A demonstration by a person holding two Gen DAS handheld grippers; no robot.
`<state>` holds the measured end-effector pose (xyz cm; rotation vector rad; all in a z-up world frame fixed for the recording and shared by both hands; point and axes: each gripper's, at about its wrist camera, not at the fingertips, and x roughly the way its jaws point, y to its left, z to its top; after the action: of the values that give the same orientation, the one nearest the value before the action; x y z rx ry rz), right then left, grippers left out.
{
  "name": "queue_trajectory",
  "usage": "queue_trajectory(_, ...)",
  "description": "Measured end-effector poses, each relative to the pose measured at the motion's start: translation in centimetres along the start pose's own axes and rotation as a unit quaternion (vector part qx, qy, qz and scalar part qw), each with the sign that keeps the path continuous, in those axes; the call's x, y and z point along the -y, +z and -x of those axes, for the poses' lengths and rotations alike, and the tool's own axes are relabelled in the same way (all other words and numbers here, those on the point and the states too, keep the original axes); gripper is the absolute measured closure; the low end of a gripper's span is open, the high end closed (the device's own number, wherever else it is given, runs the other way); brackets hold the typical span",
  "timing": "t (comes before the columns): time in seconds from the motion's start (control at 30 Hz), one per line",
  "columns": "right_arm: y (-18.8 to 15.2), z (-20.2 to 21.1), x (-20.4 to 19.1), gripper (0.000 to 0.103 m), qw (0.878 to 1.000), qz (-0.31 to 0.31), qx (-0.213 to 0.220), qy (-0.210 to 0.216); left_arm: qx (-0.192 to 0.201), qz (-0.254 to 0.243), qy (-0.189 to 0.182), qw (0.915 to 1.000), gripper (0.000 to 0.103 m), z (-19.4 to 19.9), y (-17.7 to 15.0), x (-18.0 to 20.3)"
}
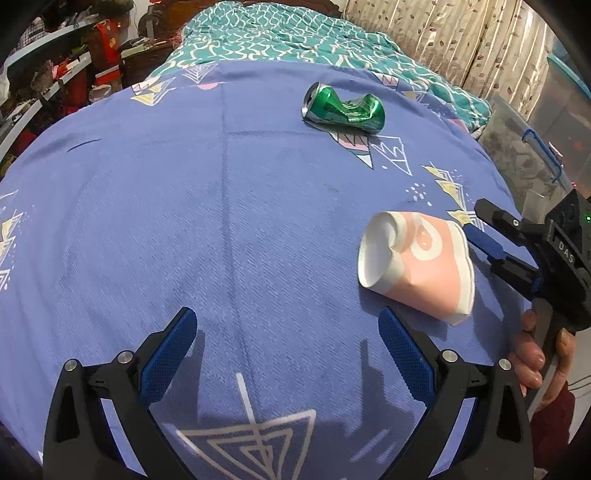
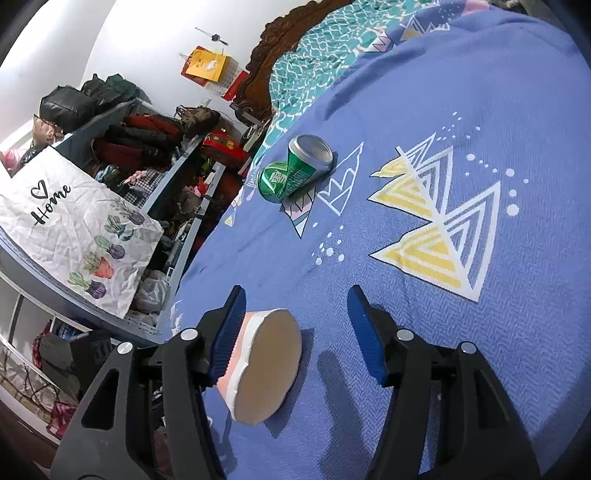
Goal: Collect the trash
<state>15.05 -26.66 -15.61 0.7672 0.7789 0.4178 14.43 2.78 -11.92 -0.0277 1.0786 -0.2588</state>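
A crumpled pink and white paper cup (image 1: 417, 264) lies on its side on the blue bedsheet (image 1: 184, 206). In the right wrist view its base (image 2: 267, 363) sits between my right gripper's open fingers, against the left pad (image 2: 227, 332). My right gripper (image 2: 295, 332) is open around it and shows from the side in the left wrist view (image 1: 491, 240). A crushed green can (image 1: 341, 107) lies farther up the bed, also in the right wrist view (image 2: 295, 168). My left gripper (image 1: 288, 354) is open and empty over the sheet, left of the cup.
A teal patterned quilt (image 1: 280, 33) lies at the head of the bed. Cluttered shelves (image 2: 122, 173) with a white "Home" cloth (image 2: 74, 225) stand along the bed's left side. A clear storage box (image 1: 528, 147) and curtain (image 1: 443, 37) are on the right.
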Motion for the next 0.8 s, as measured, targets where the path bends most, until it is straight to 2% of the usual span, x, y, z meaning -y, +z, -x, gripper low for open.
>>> queue_trajectory(0.17,-0.1,-0.1,-0.4,0.042,1.0,0.009,0.001,-0.008,-0.012,-0.01,-0.029,0.9995,0.009,0.2,-0.4,0.9)
queue_trajectory(0.3,-0.3,-0.3,-1.0,0.042,1.0,0.025,-0.002,-0.017,-0.023,-0.033,-0.082,0.9958,0.009,0.7,-1.0,2.5)
queue_trajectory(0.43,-0.5,-0.5,-1.8,0.042,0.999,0.046,-0.003,-0.028,-0.038,-0.037,-0.145,0.988,0.009,0.8,-1.0,3.8)
queue_trajectory(0.6,-0.6,-0.5,-1.8,0.042,0.998,0.05,0.0,-0.032,-0.062,0.005,-0.195,0.9789,0.009,-0.9,0.1,3.7)
queue_trajectory(0.8,-0.4,-0.2,-0.9,0.042,0.999,0.024,0.005,-0.02,-0.072,0.058,-0.212,0.9729,0.01,-2.4,1.9,3.3)
